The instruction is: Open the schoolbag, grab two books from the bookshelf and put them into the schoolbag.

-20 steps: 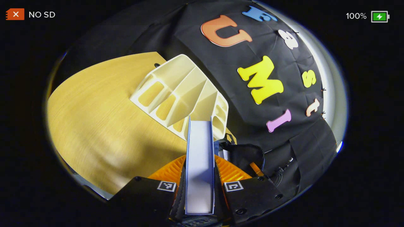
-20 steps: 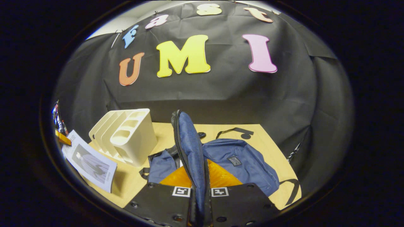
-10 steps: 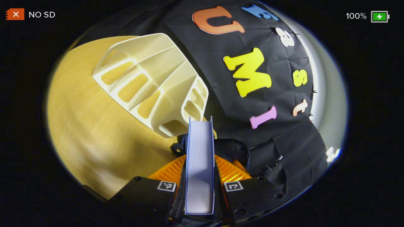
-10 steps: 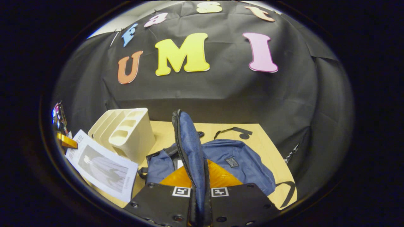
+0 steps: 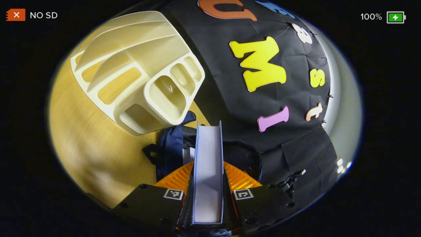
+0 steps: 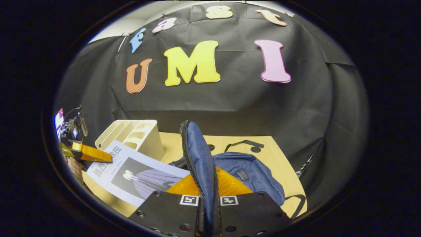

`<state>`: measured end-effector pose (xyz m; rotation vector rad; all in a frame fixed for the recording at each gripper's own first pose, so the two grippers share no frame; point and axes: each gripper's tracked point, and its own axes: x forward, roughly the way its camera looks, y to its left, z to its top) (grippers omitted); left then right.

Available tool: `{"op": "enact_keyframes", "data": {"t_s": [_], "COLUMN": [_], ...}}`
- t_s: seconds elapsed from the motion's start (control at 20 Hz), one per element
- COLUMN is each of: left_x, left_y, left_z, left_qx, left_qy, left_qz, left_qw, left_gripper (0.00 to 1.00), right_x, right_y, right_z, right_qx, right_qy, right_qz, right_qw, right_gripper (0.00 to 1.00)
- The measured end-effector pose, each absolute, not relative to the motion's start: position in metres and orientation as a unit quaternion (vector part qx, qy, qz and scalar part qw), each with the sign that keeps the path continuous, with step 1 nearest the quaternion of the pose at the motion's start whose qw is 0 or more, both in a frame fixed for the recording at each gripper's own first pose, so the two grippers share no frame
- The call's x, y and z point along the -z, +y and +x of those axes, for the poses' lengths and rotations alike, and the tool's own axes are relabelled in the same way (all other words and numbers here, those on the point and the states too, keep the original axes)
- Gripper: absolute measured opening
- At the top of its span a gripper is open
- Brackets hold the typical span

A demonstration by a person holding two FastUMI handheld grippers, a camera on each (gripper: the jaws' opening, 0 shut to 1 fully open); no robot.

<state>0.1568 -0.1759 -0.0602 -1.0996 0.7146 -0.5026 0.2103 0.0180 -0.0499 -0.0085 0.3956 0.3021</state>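
Clamping a book (image 5: 208, 171) edge-on between both fingers, the left gripper (image 5: 208, 200) holds it upright along its own view's centre (page block facing the camera, covers either side). Just past the book's far end sits the dark blue bag (image 5: 171, 148), its opening partly visible, with a strap looping out to the left on the worktop (image 5: 88, 148). Beyond the bag, upper left, the cream shelf (image 5: 138, 69) stands on the worktop, its slots looking empty from this angle.

Right gripper (image 6: 210, 204): fingers together on the bag's raised flap (image 6: 197, 158), zipper edge running up the flap's left side, flap held upright above the rest of the bag (image 6: 250, 174). The bag body lies to the right of the flap on the worktop (image 6: 283, 158), straps trailing toward the back and right edge. In the right gripper view the other gripper (image 6: 93, 154) comes in from the left with a hand behind it, carrying the same book (image 6: 138, 174), whose cover faces up and tilts toward the bag opening; its near corner is just beside the flap (contact cannot be told). The shelf (image 6: 135, 138) stands behind the book, left of the flap. Black cloth wall (image 6: 230, 98) backs everything.
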Motion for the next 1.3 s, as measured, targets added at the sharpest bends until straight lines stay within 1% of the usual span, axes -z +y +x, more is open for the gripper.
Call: {"op": "enact_keyframes", "data": {"t_s": [0.2, 0.45, 0.5, 0.55, 0.65, 0.85, 0.95, 1.3], "left_x": [0.07, 0.083, 0.085, 0.087, 0.09, 0.093, 0.094, 0.107], "left_y": [-0.201, -0.235, -0.239, -0.24, -0.24, -0.253, -0.259, -0.303], "left_z": [0.18, 0.193, 0.197, 0.203, 0.213, 0.207, 0.206, 0.214], "left_qx": [0.201, 0.193, 0.189, 0.184, 0.174, 0.178, 0.177, 0.183], "left_qy": [0.326, 0.341, 0.338, 0.33, 0.313, 0.298, 0.292, 0.291], "left_qz": [-0.494, -0.493, -0.495, -0.495, -0.495, -0.476, -0.477, -0.496], "left_qw": [0.78, 0.777, 0.778, 0.782, 0.792, 0.808, 0.81, 0.798], "left_gripper": [0.41, 0.41, 0.46, 0.41, 0.41, 0.41, 0.41, 0.41], "right_x": [0.043, 0.028, 0.026, 0.025, 0.024, 0.023, 0.022, 0.014], "right_y": [0.013, 0.012, 0.013, 0.014, 0.016, 0.012, 0.012, 0.026], "right_z": [0.21, 0.21, 0.209, 0.208, 0.207, 0.205, 0.207, 0.202], "right_qx": [-0.154, -0.161, -0.163, -0.165, -0.167, -0.169, -0.171, -0.181], "right_qy": [0.192, 0.176, 0.174, 0.172, 0.168, 0.163, 0.163, 0.154], "right_qz": [-0.013, -0.012, -0.012, -0.012, -0.018, -0.017, -0.01, -0.022], "right_qw": [0.969, 0.971, 0.971, 0.971, 0.971, 0.972, 0.972, 0.971], "right_gripper": [0.09, 0.09, 0.09, 0.09, 0.09, 0.09, 0.09, 0.09]}}
